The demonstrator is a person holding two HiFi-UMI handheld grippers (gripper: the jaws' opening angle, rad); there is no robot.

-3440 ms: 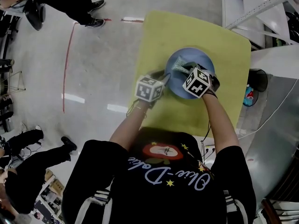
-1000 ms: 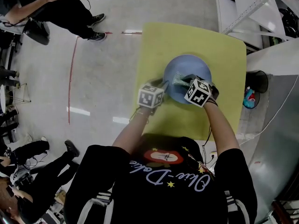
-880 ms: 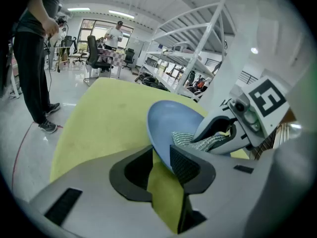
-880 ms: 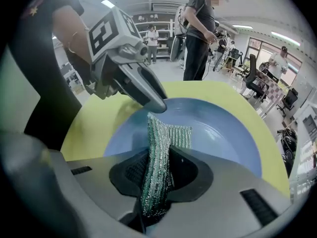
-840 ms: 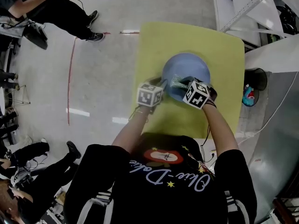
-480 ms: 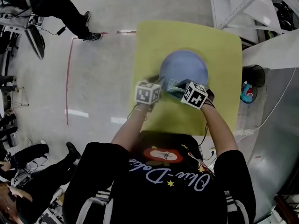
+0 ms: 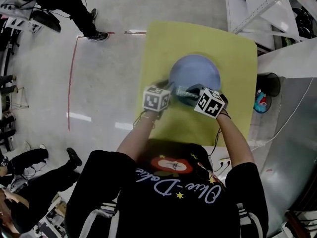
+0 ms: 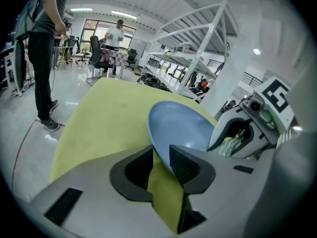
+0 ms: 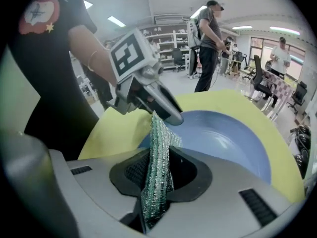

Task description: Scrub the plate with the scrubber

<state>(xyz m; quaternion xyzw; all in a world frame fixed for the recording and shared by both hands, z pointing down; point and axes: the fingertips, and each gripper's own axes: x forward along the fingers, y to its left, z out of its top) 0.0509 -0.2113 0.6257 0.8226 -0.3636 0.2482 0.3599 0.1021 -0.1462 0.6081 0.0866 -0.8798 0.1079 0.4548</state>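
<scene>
Scrubbing seems midway: left gripper (image 8: 161, 157), jaws just closing tighter, pinches the plate (image 7: 195, 69) rim; right gripper (image 9: 161, 157) clamps the scrubber (image 9: 158, 133) at the near edge; far side probably remains.

Item one on my feed: bench (image 7: 163, 48), yellow top with rounded corners, standing on a pale, glossy floor (image 7: 106, 78).

Item two: plate (image 7: 194, 69), blue and round, hollow side up, resting on the bench about the middle of the top. I cannot tell whether its near rim sits flat or slightly raised.
</scene>
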